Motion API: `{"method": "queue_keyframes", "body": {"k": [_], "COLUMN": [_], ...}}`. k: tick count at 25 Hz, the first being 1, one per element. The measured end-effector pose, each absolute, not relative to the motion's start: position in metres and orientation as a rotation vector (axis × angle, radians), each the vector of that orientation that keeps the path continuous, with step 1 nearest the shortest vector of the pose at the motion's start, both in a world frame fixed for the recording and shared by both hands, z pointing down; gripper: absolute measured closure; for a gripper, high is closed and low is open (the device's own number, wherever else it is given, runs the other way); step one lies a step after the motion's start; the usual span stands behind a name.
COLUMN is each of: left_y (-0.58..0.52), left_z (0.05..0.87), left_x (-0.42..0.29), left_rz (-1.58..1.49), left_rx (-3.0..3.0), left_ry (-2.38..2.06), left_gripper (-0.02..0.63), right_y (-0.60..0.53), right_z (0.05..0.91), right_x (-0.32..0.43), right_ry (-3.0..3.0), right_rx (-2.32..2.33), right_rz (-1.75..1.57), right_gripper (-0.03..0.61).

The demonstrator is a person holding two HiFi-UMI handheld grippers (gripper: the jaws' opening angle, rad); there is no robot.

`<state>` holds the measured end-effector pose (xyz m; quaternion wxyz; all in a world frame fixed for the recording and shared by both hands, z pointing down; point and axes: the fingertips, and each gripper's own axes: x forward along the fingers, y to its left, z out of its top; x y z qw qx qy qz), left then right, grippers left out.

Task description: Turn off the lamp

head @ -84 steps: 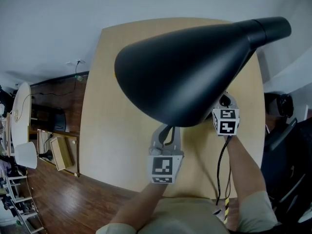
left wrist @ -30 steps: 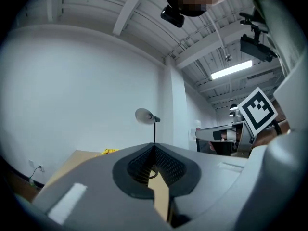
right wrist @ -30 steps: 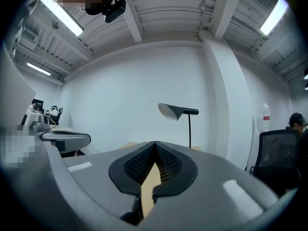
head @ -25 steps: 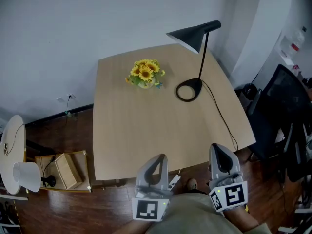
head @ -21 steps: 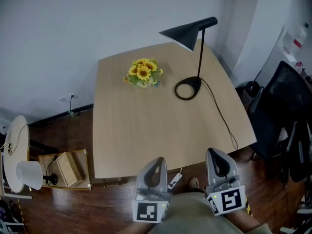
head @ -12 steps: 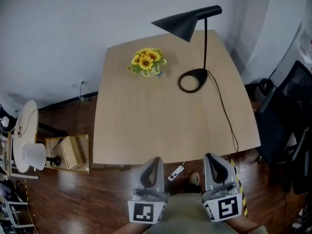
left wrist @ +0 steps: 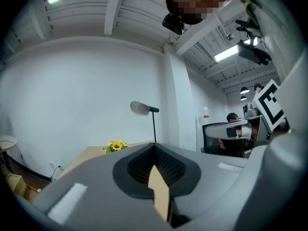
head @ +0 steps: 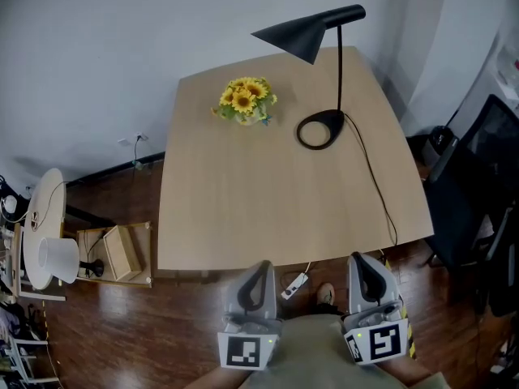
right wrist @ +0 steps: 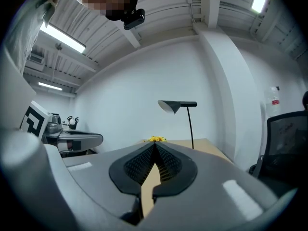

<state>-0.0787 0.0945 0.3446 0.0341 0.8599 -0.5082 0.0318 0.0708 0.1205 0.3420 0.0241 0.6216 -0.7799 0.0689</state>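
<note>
I hold both tools low by my body, past the near edge of the table (head: 243, 209). The left gripper (head: 260, 268) is shut tight with nothing in it. The right gripper (head: 362, 263) is shut and empty too. The lamp (head: 339, 71) stands far off on the far right part of the table. Its round base (head: 320, 130) lies flat and its thin pole goes straight up. Its cord (head: 375, 189) runs down the right side toward me. The lamp is almost straight ahead of the right gripper, so I think that one is nearer. I cannot see the switch from here. The flowers (head: 245, 100) sit to the left of the lamp, not touching it.
</note>
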Motion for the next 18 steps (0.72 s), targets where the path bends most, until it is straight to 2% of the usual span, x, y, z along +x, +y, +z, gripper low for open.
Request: {"method": "queue_keyframes", "body": {"k": [18], "left_y": [0.097], "left_z": [0.345], "left_x": [-0.101], "left_rz": [0.027], "left_rx": [2.697], "left_ry": [-1.439], "left_gripper": [0.624], "right_y": [0.131], "right_z": [0.340], "right_x": [0.026], "right_ry": [-2.343], "right_rx": [1.895], "right_rz": [0.120], "right_gripper": [0.581]}}
